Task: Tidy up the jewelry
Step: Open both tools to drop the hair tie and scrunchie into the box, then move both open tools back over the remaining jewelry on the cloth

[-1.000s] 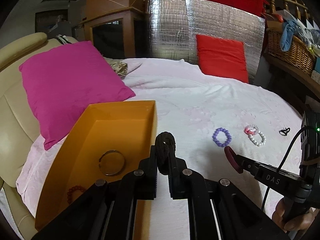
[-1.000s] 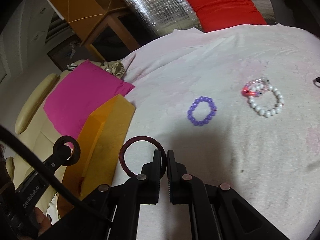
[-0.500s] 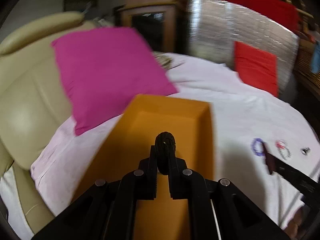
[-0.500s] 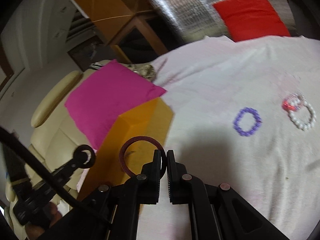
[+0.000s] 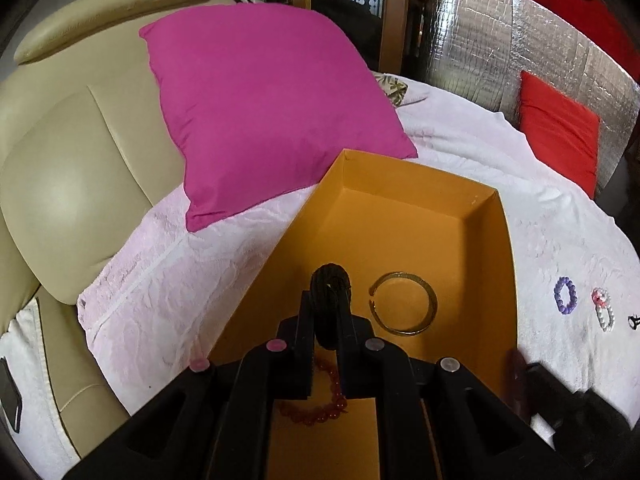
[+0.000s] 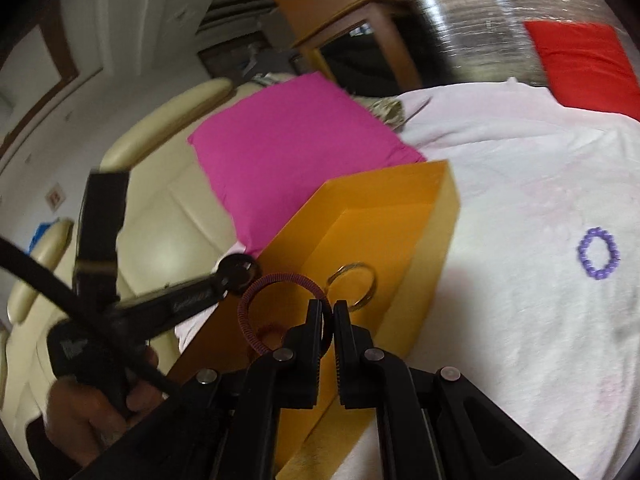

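The left gripper (image 5: 329, 312) pinches a black ring (image 5: 330, 280) over the orange box (image 5: 404, 216). The right gripper (image 6: 327, 320) pinches a dark red ring (image 6: 260, 292) shut.

Box (image 5: 404, 216): matt orange card, smooth walls. Bangle (image 5: 404, 308) in it: thin metal, dull brassy sheen. Red bead bracelet (image 5: 320, 410): glossy, glassy-looking beads. Black ring (image 5: 330, 280) in left gripper (image 5: 326, 320): woven cord, rough. Maroon ring (image 6: 280, 312) in right gripper (image 6: 328, 320): ribbed cord, matt. Both grippers matt black plastic w/ metal screw heads. Bed cover (image 5: 560, 240): pale pink cloth, crinkled. Pink pillow (image 5: 264, 108): smooth cloth. Headboard (image 5: 72, 140): cream leather-look, slight gloss. Rear panel (image 5: 500, 48): shiny quilted foil.
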`<state>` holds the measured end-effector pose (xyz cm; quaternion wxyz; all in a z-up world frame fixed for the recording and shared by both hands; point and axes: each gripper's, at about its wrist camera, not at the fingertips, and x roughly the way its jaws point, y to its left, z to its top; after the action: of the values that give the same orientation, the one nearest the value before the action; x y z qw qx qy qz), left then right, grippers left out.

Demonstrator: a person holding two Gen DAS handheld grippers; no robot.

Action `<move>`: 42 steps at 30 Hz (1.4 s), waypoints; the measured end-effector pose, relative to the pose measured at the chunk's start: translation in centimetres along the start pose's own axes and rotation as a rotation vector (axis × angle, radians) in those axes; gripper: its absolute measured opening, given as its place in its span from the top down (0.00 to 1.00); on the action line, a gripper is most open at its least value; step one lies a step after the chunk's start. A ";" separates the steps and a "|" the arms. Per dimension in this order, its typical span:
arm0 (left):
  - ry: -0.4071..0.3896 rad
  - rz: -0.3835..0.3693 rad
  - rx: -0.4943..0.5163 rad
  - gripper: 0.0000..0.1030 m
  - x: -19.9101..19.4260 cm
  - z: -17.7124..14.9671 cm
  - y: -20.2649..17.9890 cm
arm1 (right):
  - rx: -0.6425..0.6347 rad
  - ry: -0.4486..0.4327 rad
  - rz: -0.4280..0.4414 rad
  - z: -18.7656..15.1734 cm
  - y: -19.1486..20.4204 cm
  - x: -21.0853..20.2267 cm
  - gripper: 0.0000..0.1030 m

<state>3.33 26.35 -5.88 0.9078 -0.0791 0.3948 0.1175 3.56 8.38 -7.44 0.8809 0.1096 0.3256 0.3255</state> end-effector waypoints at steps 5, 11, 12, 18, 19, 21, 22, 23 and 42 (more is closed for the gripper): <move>0.003 -0.005 -0.017 0.76 0.3 0.3 0.5 | 0.015 0.056 0.031 -0.8 -0.2 1.2 0.91; -0.013 -0.011 -0.001 0.64 0.1 0.3 0.2 | 0.099 0.098 0.100 -1.0 -1.8 1.5 0.90; -0.015 -0.015 0.004 0.63 0.1 0.3 0.0 | 0.109 0.103 0.110 -1.0 -2.0 1.6 0.90; -0.057 -0.014 0.056 0.57 -0.6 0.2 -1.3 | 0.122 0.084 0.086 -0.8 -2.7 0.5 0.90; -0.067 -0.015 0.071 0.54 -0.8 0.2 -1.7 | 0.127 0.079 0.081 -0.7 -2.9 0.0 0.90; -0.084 -0.013 0.098 0.48 -1.1 0.1 -2.4 | 0.140 0.064 0.059 -0.4 -3.5 -0.6 0.90; -0.094 -0.008 0.109 0.44 -1.3 0.0 -2.8 | 0.146 0.062 0.046 -0.2 -3.8 -0.8 0.90; -0.105 -0.007 0.126 0.41 -1.5 -0.1 -3.4 | 0.150 0.063 0.032 -0.1 -4.1 -1.0 0.90; -0.148 0.011 0.270 0.32 -2.8 -1.3 -10.6 | 0.206 -0.014 -0.187 0.7 -10.5 -8.9 0.43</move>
<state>3.49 15.44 -4.20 0.9361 0.0548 0.3394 0.0739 4.19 -5.31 -6.66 0.8938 0.1708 0.3598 0.2062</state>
